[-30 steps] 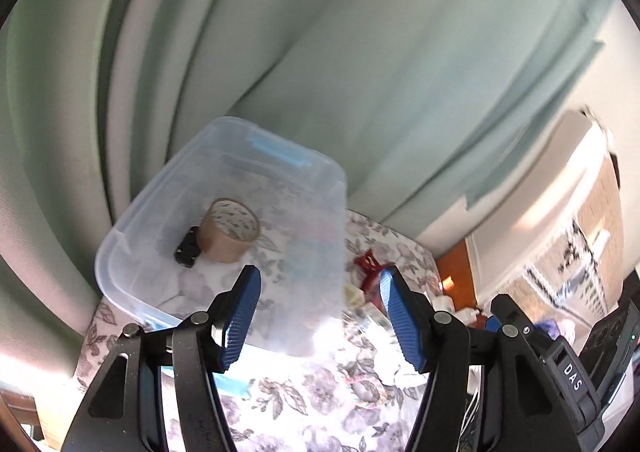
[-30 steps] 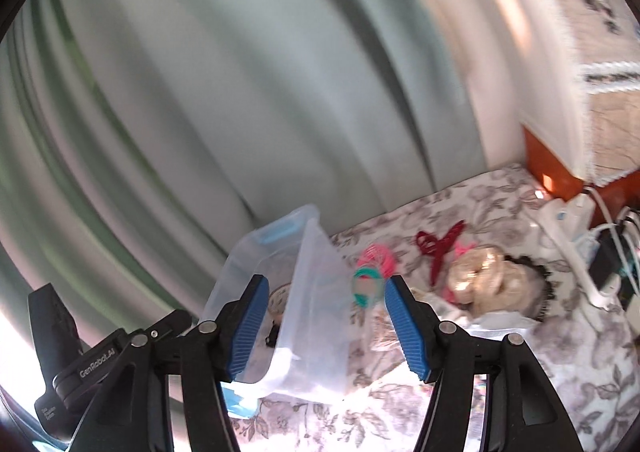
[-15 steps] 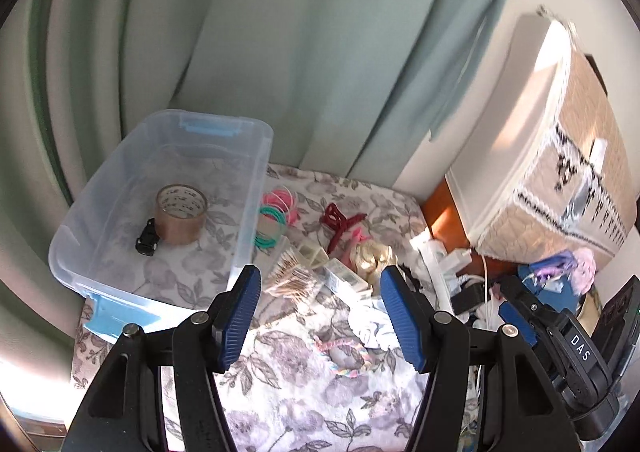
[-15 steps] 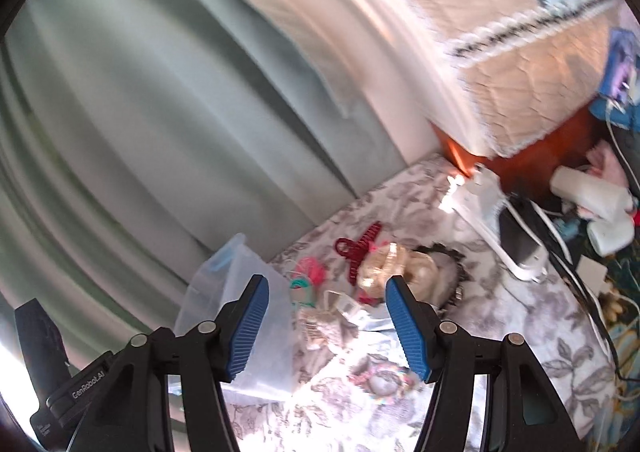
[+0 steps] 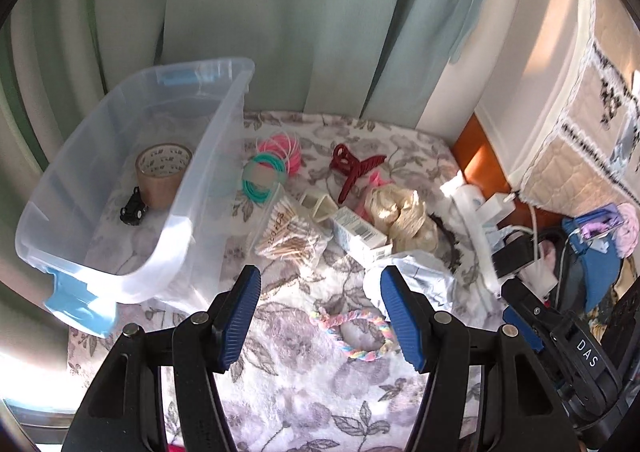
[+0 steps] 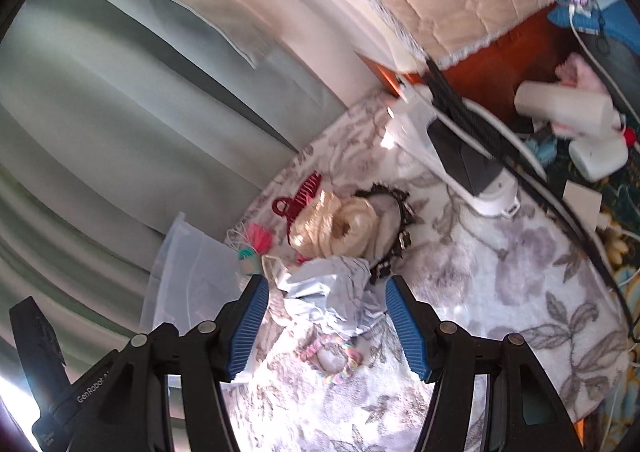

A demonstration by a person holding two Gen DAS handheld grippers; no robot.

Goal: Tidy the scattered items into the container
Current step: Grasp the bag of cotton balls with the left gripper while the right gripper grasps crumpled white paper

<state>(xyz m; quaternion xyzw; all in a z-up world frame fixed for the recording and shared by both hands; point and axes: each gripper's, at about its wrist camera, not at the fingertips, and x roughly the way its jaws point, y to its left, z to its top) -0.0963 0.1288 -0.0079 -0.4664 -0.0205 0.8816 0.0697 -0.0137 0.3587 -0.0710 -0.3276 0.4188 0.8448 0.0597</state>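
A clear plastic bin (image 5: 208,156) stands at the left of a floral cloth and holds a brown tape roll (image 5: 162,174) and a small black toy car (image 5: 133,208). Scattered right of it lie pink and teal hair ties (image 5: 268,168), a red hair claw (image 5: 354,168), a bag of cotton swabs (image 5: 286,232), a small white box (image 5: 360,236), a blond hair bun (image 5: 404,218), a silver pouch (image 5: 416,282) and a pastel rope ring (image 5: 356,332). My left gripper (image 5: 320,316) is open and empty above the ring. My right gripper (image 6: 326,328) is open and empty over the silver pouch (image 6: 332,292).
A white power strip (image 6: 448,156) with a black adapter and cables lies at the cloth's right side. A quilted white cover (image 5: 580,132) and clutter stand further right. Green curtains (image 5: 280,12) hang behind. A black studded band (image 6: 400,220) lies by the bun (image 6: 340,224).
Both grippers have swung right and down, away from the bin and toward the scattered items. The views now look over the cloth. Both stay open and empty.
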